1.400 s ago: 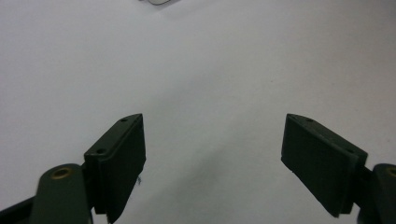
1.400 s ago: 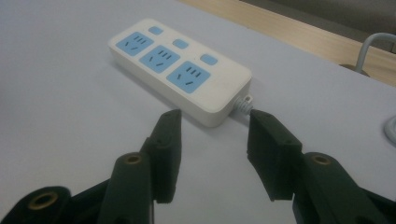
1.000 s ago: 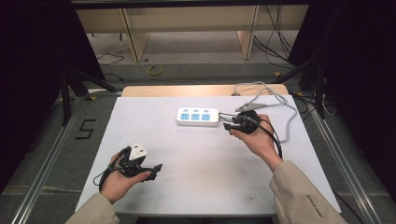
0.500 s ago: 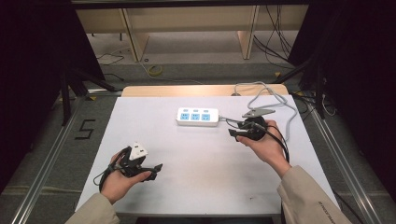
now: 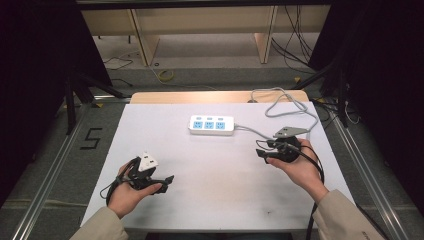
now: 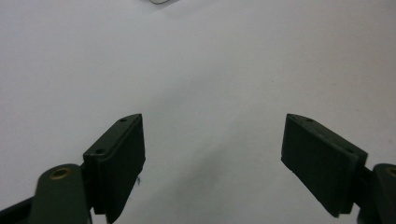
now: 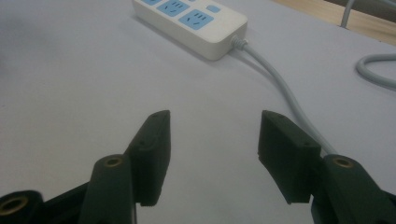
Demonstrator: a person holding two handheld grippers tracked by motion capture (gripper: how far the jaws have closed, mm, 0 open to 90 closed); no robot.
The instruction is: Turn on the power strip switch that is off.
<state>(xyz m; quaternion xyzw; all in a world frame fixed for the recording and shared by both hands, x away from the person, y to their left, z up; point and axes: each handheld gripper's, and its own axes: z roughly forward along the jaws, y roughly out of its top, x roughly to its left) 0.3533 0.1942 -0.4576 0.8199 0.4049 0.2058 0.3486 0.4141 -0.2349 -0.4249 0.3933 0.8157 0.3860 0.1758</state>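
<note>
Your right hand-held gripper (image 5: 261,149), its empty jaws just opened wide, is nearer the power strip (image 5: 212,125), which lies up-left of it mid-desk (image 5: 210,200), long axis crosswise.

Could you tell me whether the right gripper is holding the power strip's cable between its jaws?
No: in the right gripper view the right gripper stands open with bare table between its jaws, and the grey cable runs past beside them.
</note>
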